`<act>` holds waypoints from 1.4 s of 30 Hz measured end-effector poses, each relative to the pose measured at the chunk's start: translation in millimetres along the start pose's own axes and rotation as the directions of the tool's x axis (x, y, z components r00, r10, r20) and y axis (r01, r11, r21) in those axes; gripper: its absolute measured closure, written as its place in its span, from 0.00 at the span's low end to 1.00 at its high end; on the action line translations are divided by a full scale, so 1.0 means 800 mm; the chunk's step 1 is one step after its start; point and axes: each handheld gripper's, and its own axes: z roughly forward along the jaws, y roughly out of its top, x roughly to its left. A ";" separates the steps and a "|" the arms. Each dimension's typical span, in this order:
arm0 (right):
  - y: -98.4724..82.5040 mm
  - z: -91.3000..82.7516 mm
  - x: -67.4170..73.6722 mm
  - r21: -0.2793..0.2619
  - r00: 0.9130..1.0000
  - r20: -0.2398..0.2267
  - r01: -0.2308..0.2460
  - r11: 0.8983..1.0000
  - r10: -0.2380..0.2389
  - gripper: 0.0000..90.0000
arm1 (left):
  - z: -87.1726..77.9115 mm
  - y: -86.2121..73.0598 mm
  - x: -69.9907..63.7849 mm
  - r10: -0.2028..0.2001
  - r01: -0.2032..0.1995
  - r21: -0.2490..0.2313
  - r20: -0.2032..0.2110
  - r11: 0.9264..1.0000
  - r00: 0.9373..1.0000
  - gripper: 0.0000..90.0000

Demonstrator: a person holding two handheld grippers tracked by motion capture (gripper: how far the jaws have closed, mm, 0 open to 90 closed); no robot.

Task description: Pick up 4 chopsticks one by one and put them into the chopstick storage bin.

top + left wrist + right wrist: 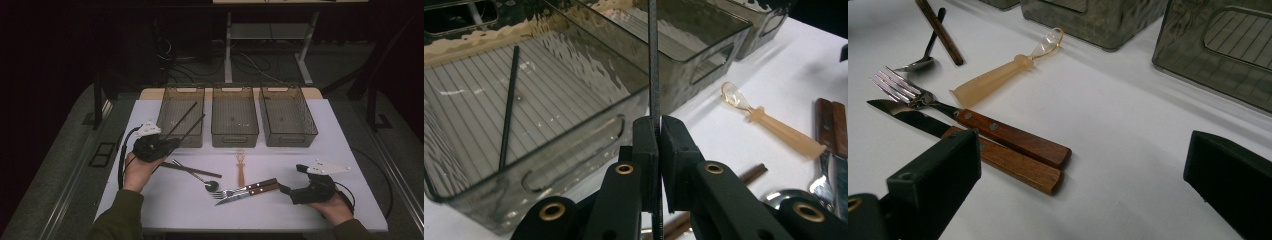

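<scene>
My left gripper (170,143) (658,131) is shut on a thin black chopstick (653,60) that slants up over the front wall of the left smoky bin (167,95). A second black chopstick (508,107) leans inside that bin. Near the table's front right, my right gripper (292,179) (1083,175) stands open with nothing between its jaws. It sits just right of the wooden handles of a fork (246,188) (1013,137) and a knife (250,193) (1018,167).
On the white table (310,160) lie brown chopsticks (195,171), a metal spoon (202,181) and a translucent amber spoon (240,169) (998,77). The middle bin (235,140) and right bin (289,140) stand beside the left one along the back.
</scene>
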 end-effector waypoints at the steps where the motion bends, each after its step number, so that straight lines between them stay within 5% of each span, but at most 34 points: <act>1: 0.000 0.000 0.000 0.000 1.000 0.001 0.000 1.000 0.000 0.02 | 0.002 0.001 0.001 -0.006 0.006 -0.004 0.002 1.000 1.000 0.95; 20: 0.000 -0.001 0.000 -0.007 1.000 -0.002 -0.011 1.000 0.011 0.02 | 0.018 0.044 0.032 -0.043 0.043 -0.063 -0.013 0.997 0.999 0.95; 33: 0.000 -0.001 -0.001 -0.012 1.000 -0.010 -0.021 1.000 0.021 0.02 | 0.040 0.088 0.066 -0.054 0.046 -0.089 -0.084 0.995 0.995 0.95; 42: 0.000 -0.001 0.001 -0.011 1.000 -0.013 -0.017 1.000 0.017 0.02 | 0.061 0.095 0.081 -0.072 0.058 -0.124 -0.117 0.991 0.991 0.95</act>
